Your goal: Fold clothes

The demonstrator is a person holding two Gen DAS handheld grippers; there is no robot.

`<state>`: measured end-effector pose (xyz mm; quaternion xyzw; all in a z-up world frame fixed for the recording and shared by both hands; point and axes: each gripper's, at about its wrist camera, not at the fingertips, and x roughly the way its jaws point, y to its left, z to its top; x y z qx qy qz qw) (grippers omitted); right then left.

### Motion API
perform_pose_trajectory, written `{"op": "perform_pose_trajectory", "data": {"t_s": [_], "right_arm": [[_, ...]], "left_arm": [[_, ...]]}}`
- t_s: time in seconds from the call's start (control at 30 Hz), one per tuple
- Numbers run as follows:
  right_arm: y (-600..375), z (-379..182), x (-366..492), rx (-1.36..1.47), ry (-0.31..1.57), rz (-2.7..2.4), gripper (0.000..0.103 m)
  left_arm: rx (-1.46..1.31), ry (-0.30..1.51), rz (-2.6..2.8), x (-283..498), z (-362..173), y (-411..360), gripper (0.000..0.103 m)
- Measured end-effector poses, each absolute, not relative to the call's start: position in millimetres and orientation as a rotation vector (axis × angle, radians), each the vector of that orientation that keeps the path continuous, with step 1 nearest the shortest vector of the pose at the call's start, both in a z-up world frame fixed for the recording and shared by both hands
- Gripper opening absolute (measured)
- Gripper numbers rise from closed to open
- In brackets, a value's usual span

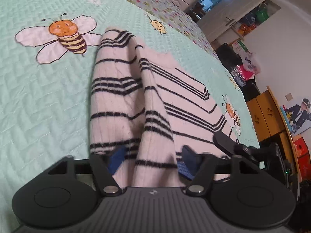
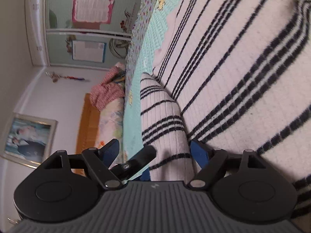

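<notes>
A pale pink knit sweater [image 1: 124, 97] with black stripes lies on the mint bedspread [image 1: 38, 101]. One raised fold of it [image 1: 155, 151] runs between the blue pads [image 1: 117, 158] of my left gripper [image 1: 152, 160], whose jaws stand wide apart around it. In the right wrist view a striped sleeve [image 2: 165, 116] lies along the sweater's body [image 2: 243, 77] and passes between the fingers of my right gripper [image 2: 155, 151], also open; its right pad [image 2: 199, 153] touches the knit. The right gripper's black frame [image 1: 233, 145] shows just right of the left one.
The bedspread has embroidered bees [image 1: 64, 36] and a floral border [image 1: 155, 2]. Beyond the bed's edge stand wooden cabinets [image 1: 266, 112], bags [image 1: 241, 64] and a white wardrobe [image 2: 87, 25]. A reddish bundle of cloth [image 2: 108, 91] lies at the far end.
</notes>
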<state>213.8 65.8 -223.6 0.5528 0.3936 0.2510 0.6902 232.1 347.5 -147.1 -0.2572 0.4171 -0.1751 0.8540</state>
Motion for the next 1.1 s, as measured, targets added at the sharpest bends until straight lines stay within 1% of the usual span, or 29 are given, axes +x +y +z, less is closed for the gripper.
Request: {"op": "perform_pose_trajectory", "data": {"t_s": [0.03,0.07,0.1,0.13,0.33,0.4,0.53,0.67,0.87,0.97,1.1], "right_arm": [[64,-226,214,1.253,0.871,0.563,0.081],[62,-228,213,1.271,0.862,0.564,0.081],[62,-229,213,1.279,0.854,0.564,0.081],[61,-230,212,1.286,0.845,0.563,0.081],[61,-230,213,1.340,0.813,0.558,0.084],[60,-231,214,1.358,0.821,0.563,0.085],[66,-225,216,1.331,0.880,0.584,0.090],[76,-224,227,1.326,0.937,0.594,0.091],[101,-227,253,1.376,1.030,0.682,0.091],[118,-232,261,1.447,1.076,0.740,0.091],[133,-241,271,1.572,1.065,0.771,0.093]], "left_arm": [[-0.539,0.874,-0.377,233,-146,347,0.032],[-0.537,0.871,-0.385,234,-145,347,0.027],[-0.535,0.868,-0.394,235,-144,347,0.009],[-0.533,0.865,-0.402,237,-143,347,0.007],[-0.520,0.847,-0.452,243,-137,347,0.005],[-0.574,0.821,-0.451,240,-138,355,0.005],[-0.693,0.763,-0.446,233,-140,375,0.005],[-0.773,0.730,-0.432,230,-139,386,0.005],[-0.887,0.713,-0.477,230,-153,398,0.005],[-0.948,0.700,-0.500,229,-158,402,0.005],[-0.985,0.708,-0.543,230,-164,403,0.005]]}}
